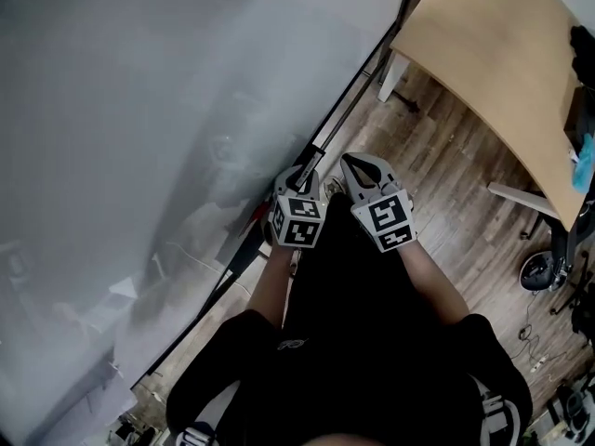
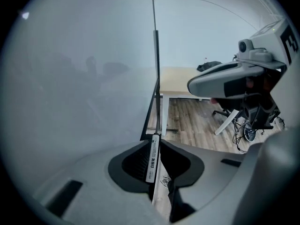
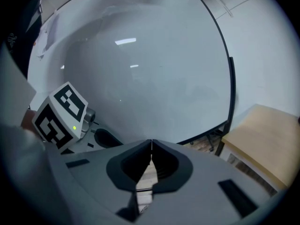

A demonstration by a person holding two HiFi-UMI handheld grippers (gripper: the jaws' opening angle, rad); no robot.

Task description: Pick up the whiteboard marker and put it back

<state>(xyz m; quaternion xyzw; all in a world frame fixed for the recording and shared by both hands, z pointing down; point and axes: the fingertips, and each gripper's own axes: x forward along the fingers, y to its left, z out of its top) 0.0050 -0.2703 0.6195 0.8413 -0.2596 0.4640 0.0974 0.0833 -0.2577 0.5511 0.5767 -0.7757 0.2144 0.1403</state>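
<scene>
One marker (image 2: 152,157), plain only in the left gripper view, sits clamped in left claw (image 2: 157,138); right claw (image 3: 151,142) closed, empty, facing whiteboard (image 3: 154,78).

The jaws of the left gripper (image 2: 156,139) hide the near end of the marker (image 2: 152,159). The print on its label is too small to read. The desk (image 1: 493,54), far right, is cut off by the head view's top and right edges.
</scene>
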